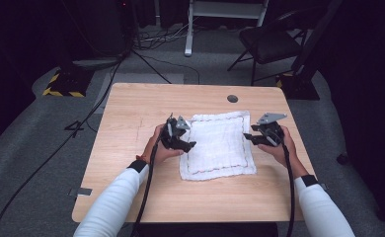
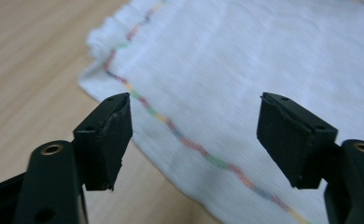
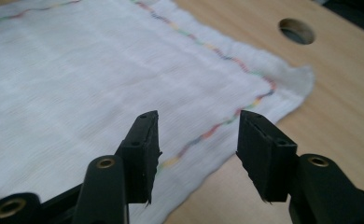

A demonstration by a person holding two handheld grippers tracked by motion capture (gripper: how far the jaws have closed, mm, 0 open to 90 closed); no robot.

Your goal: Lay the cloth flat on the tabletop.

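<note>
A white cloth [image 1: 217, 145] with a coloured stitched border lies flat on the wooden table [image 1: 131, 113]. My left gripper [image 1: 189, 146] sits at the cloth's left edge, held by a hand. Seen along its own jaws, the left gripper [image 2: 194, 135] stands open over the cloth [image 2: 245, 70] and its stitched edge, with nothing pinched. My right gripper [image 1: 248, 138] is at the cloth's right edge. In the right gripper view the right gripper [image 3: 198, 149] is open above the border of the cloth [image 3: 77, 79], and its pads press on nothing.
A round hole [image 1: 232, 98] is set in the table behind the cloth, and the same hole [image 3: 297, 30] lies beyond the cloth's corner. Beyond the table are a dark folding chair [image 1: 272, 42], floor cables and a white stand [image 1: 190, 29].
</note>
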